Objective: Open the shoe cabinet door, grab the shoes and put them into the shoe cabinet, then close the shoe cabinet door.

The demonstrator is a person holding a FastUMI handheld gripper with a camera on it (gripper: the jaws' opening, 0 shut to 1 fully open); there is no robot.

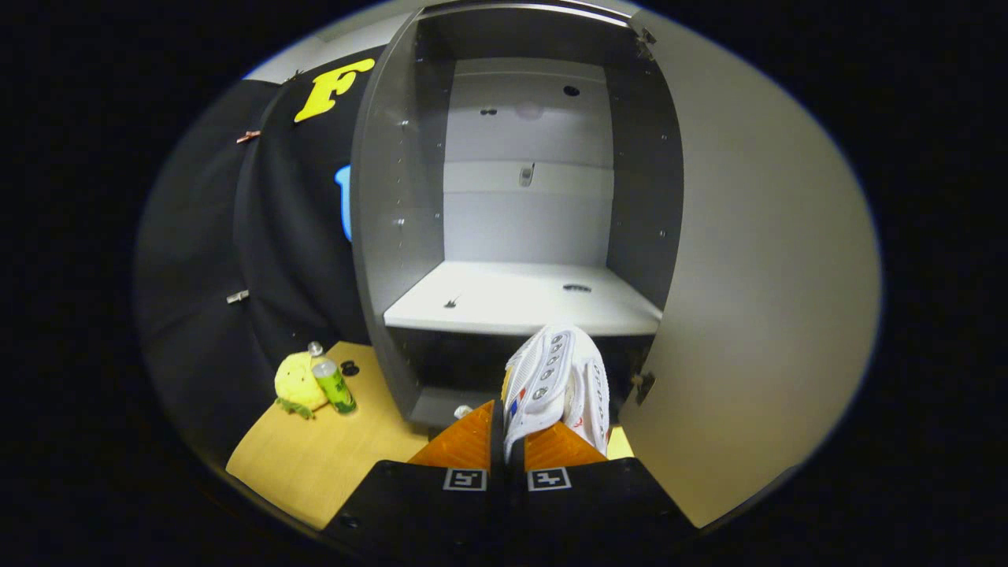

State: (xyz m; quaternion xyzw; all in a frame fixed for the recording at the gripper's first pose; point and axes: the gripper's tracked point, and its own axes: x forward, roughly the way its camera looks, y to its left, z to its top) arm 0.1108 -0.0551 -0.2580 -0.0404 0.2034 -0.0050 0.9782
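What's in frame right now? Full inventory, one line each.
shoes: 2, white, held between the fingers, soles facing the camera, just in front of the cabinet opening
shoe cabinet: 1, grey, straight ahead, interior open to view
shelf: 1, pale grey, inside the cabinet, beyond the shoes
cabinet door: 1, light grey, swung open to the right of the opening
plush toy: 1, yellow, on the floor left of the cabinet
can: 1, green, leaning against the plush toy
floor: 1, light wood, under the cabinet and toy
gripper: 1, fingers closed on the shoes
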